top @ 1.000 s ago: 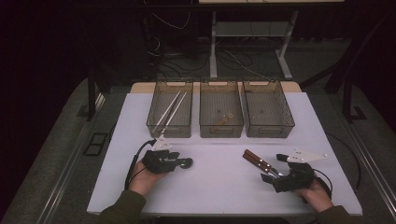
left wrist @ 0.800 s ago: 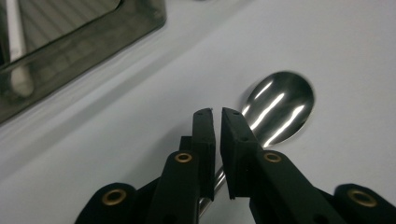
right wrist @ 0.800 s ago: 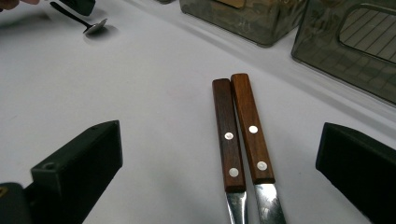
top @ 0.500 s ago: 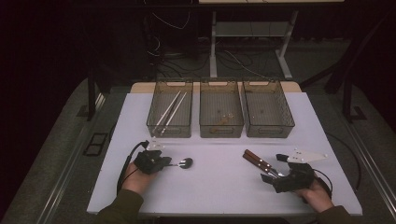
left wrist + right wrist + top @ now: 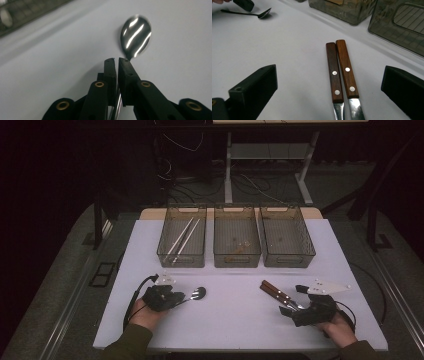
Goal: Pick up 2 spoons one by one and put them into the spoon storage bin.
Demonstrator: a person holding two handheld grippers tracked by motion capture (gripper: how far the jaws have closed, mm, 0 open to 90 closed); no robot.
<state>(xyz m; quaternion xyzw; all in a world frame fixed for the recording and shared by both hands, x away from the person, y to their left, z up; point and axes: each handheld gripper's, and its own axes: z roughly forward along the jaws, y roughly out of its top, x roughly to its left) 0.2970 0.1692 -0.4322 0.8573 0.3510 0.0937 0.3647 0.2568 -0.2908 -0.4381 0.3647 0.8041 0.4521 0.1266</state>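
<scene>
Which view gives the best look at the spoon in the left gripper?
The left gripper view: the spoon has its shiny bowl close up, with the handle running down between the left gripper jaws, which are shut on it. The high view shows it small, beside the hand. The right gripper view shows it far off, lying along the table.

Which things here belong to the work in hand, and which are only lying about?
In the work:
- left gripper, shut on the spoon
- right gripper, open around two wooden-handled knives
- three bins, one holding chopsticks

Lying about:
- cables on the floor
- desk frame behind the table
</scene>
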